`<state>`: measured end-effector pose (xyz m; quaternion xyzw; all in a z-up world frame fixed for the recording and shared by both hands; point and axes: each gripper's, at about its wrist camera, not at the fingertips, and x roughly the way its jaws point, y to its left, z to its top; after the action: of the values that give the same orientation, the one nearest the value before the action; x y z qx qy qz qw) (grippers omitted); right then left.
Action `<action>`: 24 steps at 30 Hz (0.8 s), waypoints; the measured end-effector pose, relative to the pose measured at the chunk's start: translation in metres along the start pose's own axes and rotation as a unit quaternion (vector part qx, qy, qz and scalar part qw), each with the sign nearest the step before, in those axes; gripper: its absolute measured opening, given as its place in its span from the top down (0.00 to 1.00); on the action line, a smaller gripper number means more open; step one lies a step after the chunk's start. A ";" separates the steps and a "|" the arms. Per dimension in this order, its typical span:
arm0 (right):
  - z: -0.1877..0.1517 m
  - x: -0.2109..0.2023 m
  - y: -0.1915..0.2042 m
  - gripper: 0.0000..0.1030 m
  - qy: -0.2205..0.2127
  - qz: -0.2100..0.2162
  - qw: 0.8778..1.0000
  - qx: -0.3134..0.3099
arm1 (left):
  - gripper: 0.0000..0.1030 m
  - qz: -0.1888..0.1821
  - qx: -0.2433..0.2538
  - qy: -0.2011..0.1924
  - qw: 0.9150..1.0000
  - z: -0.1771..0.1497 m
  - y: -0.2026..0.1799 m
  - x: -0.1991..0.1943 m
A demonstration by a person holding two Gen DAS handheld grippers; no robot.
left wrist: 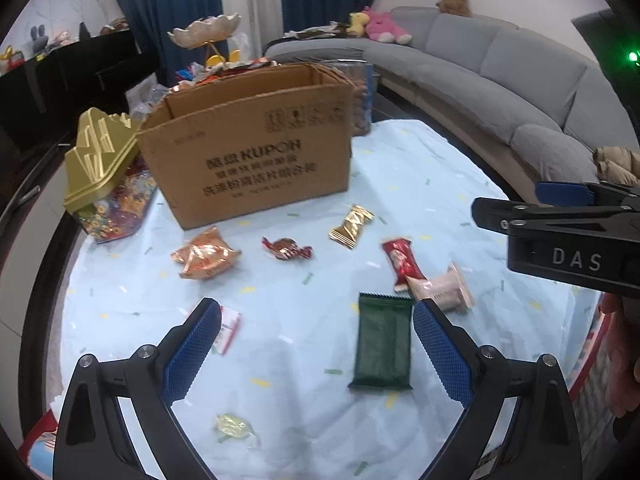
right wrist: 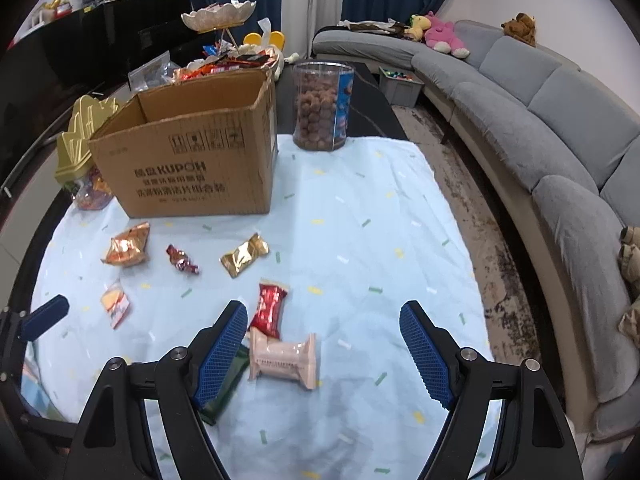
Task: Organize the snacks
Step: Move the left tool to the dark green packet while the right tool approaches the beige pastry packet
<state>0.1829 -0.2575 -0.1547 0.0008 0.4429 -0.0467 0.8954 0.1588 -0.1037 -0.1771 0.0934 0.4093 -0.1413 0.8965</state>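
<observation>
Two tools hang over a table (right wrist: pixel 360 208) covered in a pale blue cloth with confetti flecks. Largest on it is a brown cardboard box (left wrist: pixel 248 152), open at the top, with printed lettering on its corrugated side; a clear jar with a gold ridged lid (left wrist: pixel 100 156) stands just beside it, full of bright sweets, and a clear round tub (right wrist: pixel 322 106) of brown balls stands behind on the other side.

The left tool (left wrist: pixel 316 340) is spread wide, empty, its blue pads (left wrist: pixel 192 356) textured like mesh. A flat dark green packet (left wrist: pixel 382 344) with a saw-tooth end lies between its fingers, close to the right-hand pad. A small clear-wrapped yellow sweet (left wrist: pixel 234 428) lies near the tool's base.

The right tool (right wrist: pixel 324 344) is spread too, holding nothing. A pale pink packet (right wrist: pixel 284 356), crimped at both ends, lies between its fingers, nearer the left pad, touching a glossy red packet (right wrist: pixel 272 308) just beyond.

Further off lie a crinkled orange foil bag (right wrist: pixel 128 246), a gold foil packet (right wrist: pixel 244 254) and a twisted dark red sweet (right wrist: pixel 182 260).
</observation>
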 end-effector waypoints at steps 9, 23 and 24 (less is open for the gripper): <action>-0.021 0.016 -0.002 0.23 0.016 0.006 1.000 0.001 | 0.05 -0.010 0.011 0.012 1.000 -0.017 -0.011 0.014; -0.031 0.042 0.003 0.23 0.045 0.017 0.999 -0.017 | 0.05 -0.028 0.017 0.036 0.999 -0.031 -0.025 0.046; -0.032 0.043 0.003 0.23 0.048 0.019 0.999 -0.017 | 0.05 -0.029 0.018 0.038 0.999 -0.032 -0.026 0.048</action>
<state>0.1842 -0.2566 -0.2086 -0.0038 0.4863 -0.0225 0.8735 0.1573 -0.1277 -0.2355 0.1024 0.4427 -0.1712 0.8742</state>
